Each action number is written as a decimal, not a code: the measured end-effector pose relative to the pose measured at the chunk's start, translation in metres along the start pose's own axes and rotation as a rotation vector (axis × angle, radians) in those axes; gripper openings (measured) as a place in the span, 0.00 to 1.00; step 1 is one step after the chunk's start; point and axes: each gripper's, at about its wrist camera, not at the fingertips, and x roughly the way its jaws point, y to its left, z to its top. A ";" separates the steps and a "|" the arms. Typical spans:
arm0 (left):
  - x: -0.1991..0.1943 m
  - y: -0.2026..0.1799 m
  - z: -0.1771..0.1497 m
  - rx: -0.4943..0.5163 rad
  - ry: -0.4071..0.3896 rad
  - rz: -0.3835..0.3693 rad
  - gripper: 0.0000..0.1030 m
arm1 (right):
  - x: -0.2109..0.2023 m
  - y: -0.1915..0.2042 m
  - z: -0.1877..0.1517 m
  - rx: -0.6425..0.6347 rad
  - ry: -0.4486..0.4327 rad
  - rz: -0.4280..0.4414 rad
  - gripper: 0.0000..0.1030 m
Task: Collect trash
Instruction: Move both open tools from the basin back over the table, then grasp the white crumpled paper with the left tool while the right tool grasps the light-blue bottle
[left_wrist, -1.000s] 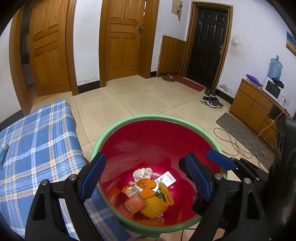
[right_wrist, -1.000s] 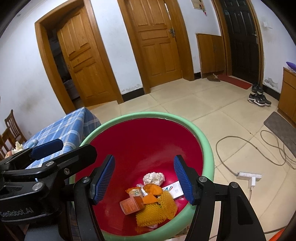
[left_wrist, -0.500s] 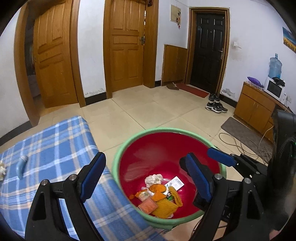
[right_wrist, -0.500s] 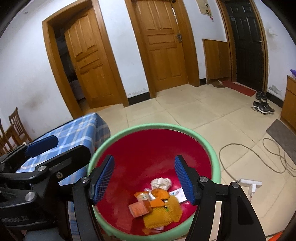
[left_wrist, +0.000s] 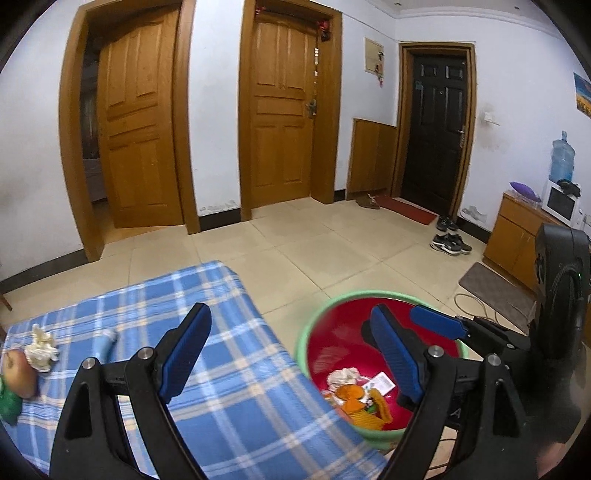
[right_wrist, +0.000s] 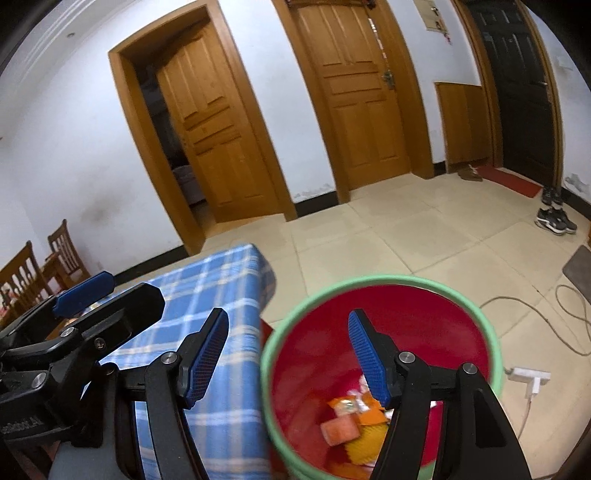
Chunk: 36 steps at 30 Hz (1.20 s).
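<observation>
Here both the left gripper and right gripper gape empty; the crumpled tissue could slip when pinched.

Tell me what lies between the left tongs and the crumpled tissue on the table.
Left wrist view: bare blue plaid cloth, plus a pale blue tube lying between the left tongs and the tissue.

One bin, two wooden doors (one black)

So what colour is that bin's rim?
Light green, around a red inside; the bin shows best in the right wrist view.
</observation>
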 end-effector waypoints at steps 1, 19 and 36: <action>-0.002 0.006 0.001 -0.005 -0.003 0.008 0.84 | 0.002 0.006 0.001 -0.008 -0.002 0.005 0.67; -0.031 0.141 -0.010 -0.125 -0.021 0.175 0.84 | 0.057 0.136 0.006 -0.194 0.038 0.134 0.67; 0.017 0.333 -0.038 -0.276 0.273 0.311 0.85 | 0.151 0.224 -0.001 -0.130 0.229 0.148 0.67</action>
